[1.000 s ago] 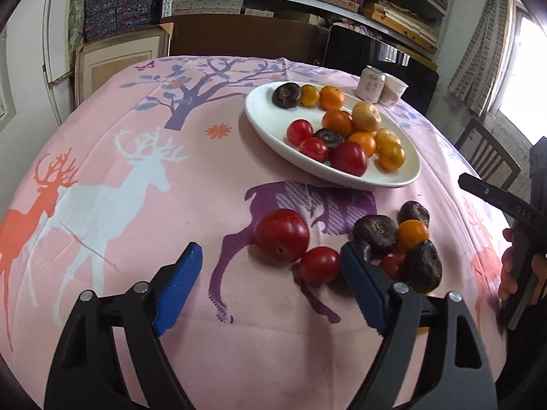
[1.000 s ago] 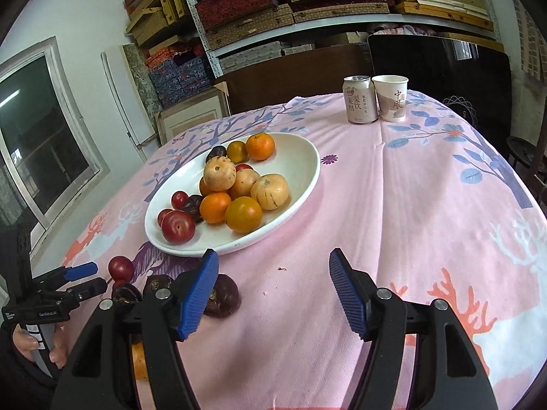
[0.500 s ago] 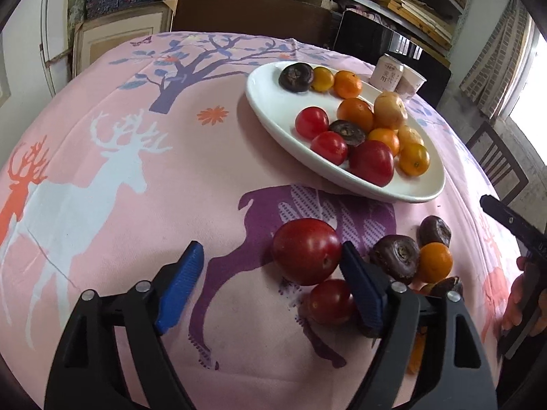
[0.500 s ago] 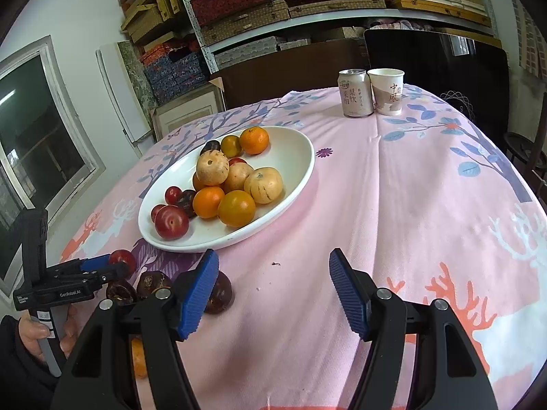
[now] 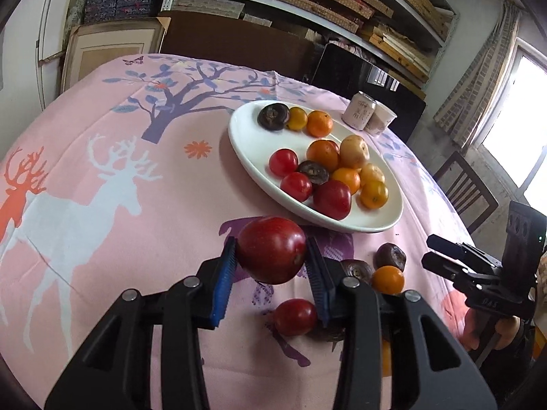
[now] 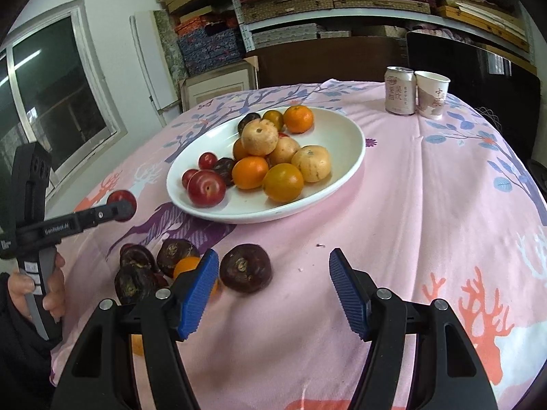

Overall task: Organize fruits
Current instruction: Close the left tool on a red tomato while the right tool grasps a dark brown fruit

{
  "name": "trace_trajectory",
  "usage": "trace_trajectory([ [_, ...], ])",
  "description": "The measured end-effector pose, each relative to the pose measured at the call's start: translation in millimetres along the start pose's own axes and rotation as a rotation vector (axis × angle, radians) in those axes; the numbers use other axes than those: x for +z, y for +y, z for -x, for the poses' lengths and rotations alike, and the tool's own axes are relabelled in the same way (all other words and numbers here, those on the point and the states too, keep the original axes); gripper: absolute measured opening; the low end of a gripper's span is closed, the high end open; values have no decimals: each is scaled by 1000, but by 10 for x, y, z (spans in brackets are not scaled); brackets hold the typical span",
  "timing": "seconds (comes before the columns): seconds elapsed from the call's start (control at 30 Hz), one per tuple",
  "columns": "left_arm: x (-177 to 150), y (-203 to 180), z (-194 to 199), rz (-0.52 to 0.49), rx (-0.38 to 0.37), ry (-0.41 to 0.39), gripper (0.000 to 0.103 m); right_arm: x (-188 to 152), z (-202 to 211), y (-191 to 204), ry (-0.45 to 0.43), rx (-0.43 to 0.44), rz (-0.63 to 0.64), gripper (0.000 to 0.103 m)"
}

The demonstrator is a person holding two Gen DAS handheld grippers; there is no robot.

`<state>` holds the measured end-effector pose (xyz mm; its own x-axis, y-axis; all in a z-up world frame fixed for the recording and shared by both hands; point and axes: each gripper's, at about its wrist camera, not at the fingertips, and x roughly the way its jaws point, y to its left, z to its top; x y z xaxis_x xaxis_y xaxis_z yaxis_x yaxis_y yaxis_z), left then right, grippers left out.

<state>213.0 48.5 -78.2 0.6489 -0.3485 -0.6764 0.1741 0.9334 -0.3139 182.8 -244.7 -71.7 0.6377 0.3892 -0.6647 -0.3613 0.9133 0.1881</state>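
1. Our left claw (image 5: 271, 251) is closing its blue pads on a big, glossy dark-red plum (image 5: 271, 249), lifted clear of the table (image 5: 102, 239)
2. Our right claw (image 6: 273, 290) stands open and empty, just beside a dark wrinkled fruit (image 6: 245, 267)
3. We see the white plate (image 6: 342, 136) piled with red, orange and tan fruit
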Motion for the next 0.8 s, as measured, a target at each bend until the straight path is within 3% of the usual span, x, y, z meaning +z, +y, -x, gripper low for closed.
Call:
trace_trajectory([
  [0.2, 4, 6, -25, -2, -4, 20, 39, -35, 303, 430, -114, 196, 160, 68],
  [0.4, -13, -10, -54, -11, -5, 35, 39, -170, 182, 935, -44, 163, 367, 68],
  [0.5, -20, -21, -65, -13, -6, 40, 39, -142, 130, 915, -13, 169, 338, 66],
  [0.67, -30, -26, -96, -18, 5, 55, 39, -154, -13, 921, 61, 183, 335, 53],
  [0.8, -34, -28, -109, -23, 15, 59, 39, -177, -26, 942, 67, 189, 341, 42],
])
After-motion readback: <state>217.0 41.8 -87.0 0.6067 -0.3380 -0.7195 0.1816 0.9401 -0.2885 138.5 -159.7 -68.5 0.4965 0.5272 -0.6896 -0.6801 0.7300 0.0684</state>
